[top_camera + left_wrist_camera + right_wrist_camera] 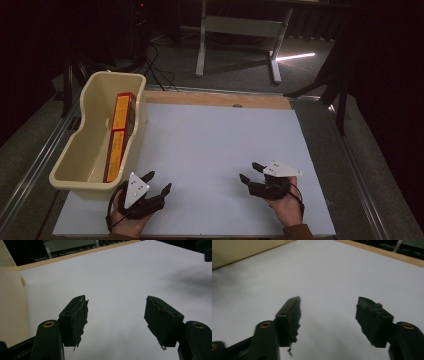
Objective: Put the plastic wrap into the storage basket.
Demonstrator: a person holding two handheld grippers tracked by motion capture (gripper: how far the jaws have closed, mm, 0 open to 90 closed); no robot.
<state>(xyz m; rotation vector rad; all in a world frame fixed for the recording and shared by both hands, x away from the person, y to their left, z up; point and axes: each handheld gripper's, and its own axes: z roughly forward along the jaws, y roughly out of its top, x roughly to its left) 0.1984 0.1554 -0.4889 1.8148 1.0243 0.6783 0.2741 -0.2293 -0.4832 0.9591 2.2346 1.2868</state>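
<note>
A person sits at a table covered by a white mat (220, 150), a two-jaw gripper in each hand. At the far left of the high view stands a cream tub (75, 170), and inside it a long red and yellow box (119, 135) leans on edge against the right-hand wall. Just beside the tub's near corner rests the left gripper (159, 183), jaws spread wide with nothing between them. Across a bare stretch of mat, well apart, the right gripper (250, 172) points toward the tub, its jaws also apart and empty. The packing step looks finished — the box is in the tub and both tools are free — so the next move likely calls for resting the hands or reaching for something new.

The high view alone reveals the box inside the tub. The left gripper view adds a close look at the tub's ribbed outer wall (11, 305) and the torn pads (80, 320) — the right gripper view looks along its own open jaws toward the tub's wall at the top left corner
</note>
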